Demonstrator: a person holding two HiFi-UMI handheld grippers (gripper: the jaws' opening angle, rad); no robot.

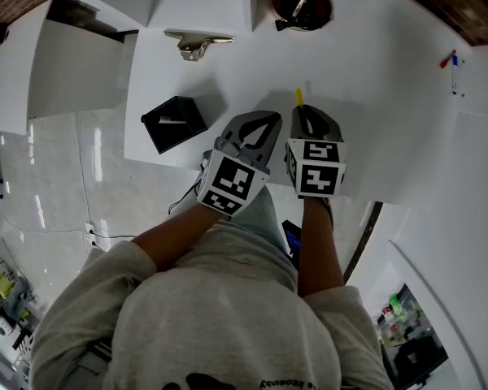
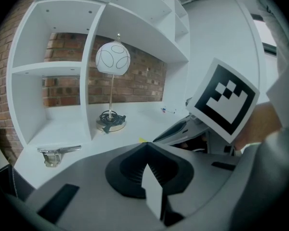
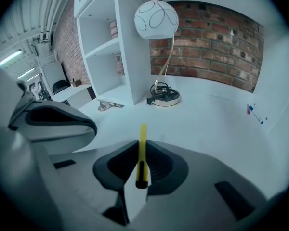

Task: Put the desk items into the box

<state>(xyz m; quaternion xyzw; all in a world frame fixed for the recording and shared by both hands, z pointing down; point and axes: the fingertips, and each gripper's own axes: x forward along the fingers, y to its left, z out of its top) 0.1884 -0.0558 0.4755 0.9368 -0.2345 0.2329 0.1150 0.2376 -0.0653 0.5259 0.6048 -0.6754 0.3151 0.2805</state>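
The right gripper (image 3: 140,163) pinches a yellow stick (image 3: 143,137), maybe a pen, to carry it to the black box (image 1: 173,123). The left gripper (image 2: 145,153) is closed on nothing

A lamp (image 3: 156,19) with a round white shade is seen standing on a white desk (image 3: 216,121), a black cable (image 3: 159,89) being coiled on the lamp's base, a white shelf unit (image 3: 116,47) being set just beside the lamp, and a brick wall (image 3: 212,40) being shown behind the lamp.
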